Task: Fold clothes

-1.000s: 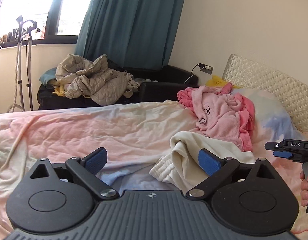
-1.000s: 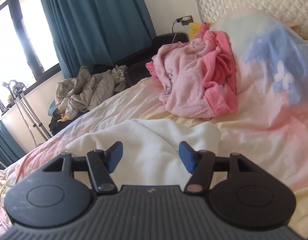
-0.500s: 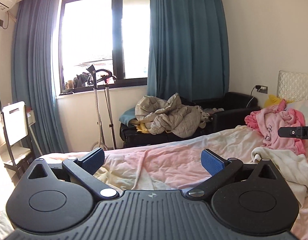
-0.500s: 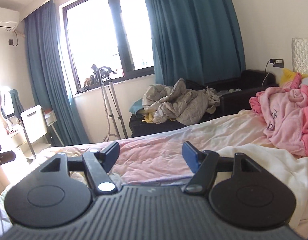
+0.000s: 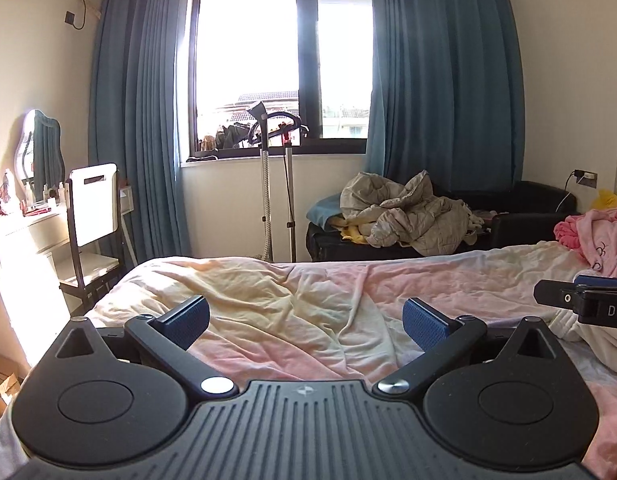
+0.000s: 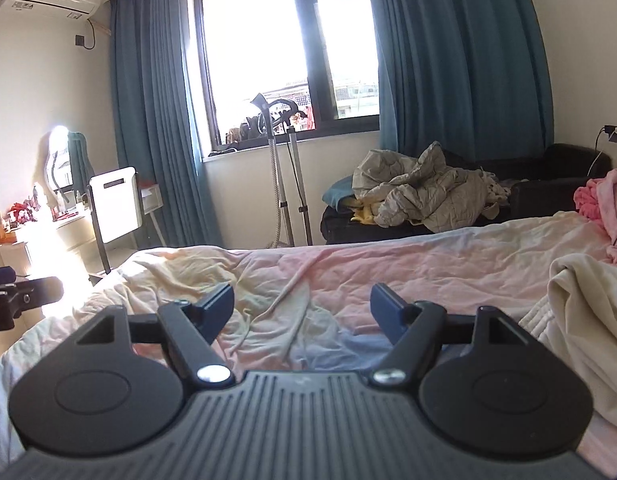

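A cream garment (image 6: 580, 300) lies crumpled at the right edge of the bed, partly seen in the left wrist view (image 5: 588, 332). A pink fleece garment (image 5: 600, 236) lies beyond it near the headboard, also in the right wrist view (image 6: 612, 208). My left gripper (image 5: 304, 320) is open and empty above the pink and yellow bedsheet (image 5: 308, 292). My right gripper (image 6: 302, 306) is open and empty above the same sheet (image 6: 348, 268), left of the cream garment. The right gripper's tip shows in the left wrist view (image 5: 576, 300).
A black sofa (image 5: 528, 208) under the window holds a pile of grey quilted clothes (image 5: 408, 216). A garment steamer stand (image 5: 268, 184) stands by the window. A white chair (image 5: 94, 216) and a dressing table (image 5: 24, 224) stand left of the bed.
Both grippers have swung left, away from the cream and pink garments, and now face the window and the foot half of the bed. Both stay open and empty.
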A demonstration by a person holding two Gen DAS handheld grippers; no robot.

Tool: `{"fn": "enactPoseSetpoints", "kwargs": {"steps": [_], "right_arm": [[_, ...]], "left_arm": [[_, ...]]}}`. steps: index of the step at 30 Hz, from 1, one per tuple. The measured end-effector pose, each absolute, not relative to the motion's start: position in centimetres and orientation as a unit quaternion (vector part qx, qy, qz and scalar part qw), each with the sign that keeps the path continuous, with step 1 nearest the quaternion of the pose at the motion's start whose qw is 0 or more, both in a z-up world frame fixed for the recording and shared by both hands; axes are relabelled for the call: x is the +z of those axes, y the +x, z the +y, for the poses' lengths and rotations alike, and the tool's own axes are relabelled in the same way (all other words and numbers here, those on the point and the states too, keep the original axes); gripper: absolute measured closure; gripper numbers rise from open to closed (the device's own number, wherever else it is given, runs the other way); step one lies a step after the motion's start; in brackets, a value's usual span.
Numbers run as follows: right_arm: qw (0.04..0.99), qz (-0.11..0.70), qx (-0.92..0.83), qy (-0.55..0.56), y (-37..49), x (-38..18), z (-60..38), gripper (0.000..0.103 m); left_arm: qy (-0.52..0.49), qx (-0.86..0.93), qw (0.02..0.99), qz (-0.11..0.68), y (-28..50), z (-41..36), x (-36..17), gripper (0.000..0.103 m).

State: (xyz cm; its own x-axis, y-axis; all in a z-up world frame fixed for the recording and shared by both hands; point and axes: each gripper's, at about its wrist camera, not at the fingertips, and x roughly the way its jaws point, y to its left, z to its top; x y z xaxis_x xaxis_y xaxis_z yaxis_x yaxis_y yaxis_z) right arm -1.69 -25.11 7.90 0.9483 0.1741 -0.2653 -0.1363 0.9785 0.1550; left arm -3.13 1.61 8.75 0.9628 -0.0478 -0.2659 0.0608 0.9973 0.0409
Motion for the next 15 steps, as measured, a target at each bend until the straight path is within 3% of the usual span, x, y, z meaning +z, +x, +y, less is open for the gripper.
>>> {"fn": "enactPoseSetpoints", "kwargs": {"steps": [5,11,15], "right_arm": [[0.988,0.129,0.072,0.051,-2.0,5.6,-25.5,0.019],[0.989,0.125,0.061,0.055,-1.6,3.3,-24.4,0.019],[0.989,0.125,0.056,0.046,-0.9,2.7,-24.1,0.010]], "left_arm": [[0.000,-0.015,0.989,0.148,-1.8,2.4,5.5,0.000],[0.000,-0.015,0.988,0.154,-1.1,2.4,4.3,0.000],[0.025,-0.021,0.986,0.161,-0.9,1.8,3.6,0.000]]}}
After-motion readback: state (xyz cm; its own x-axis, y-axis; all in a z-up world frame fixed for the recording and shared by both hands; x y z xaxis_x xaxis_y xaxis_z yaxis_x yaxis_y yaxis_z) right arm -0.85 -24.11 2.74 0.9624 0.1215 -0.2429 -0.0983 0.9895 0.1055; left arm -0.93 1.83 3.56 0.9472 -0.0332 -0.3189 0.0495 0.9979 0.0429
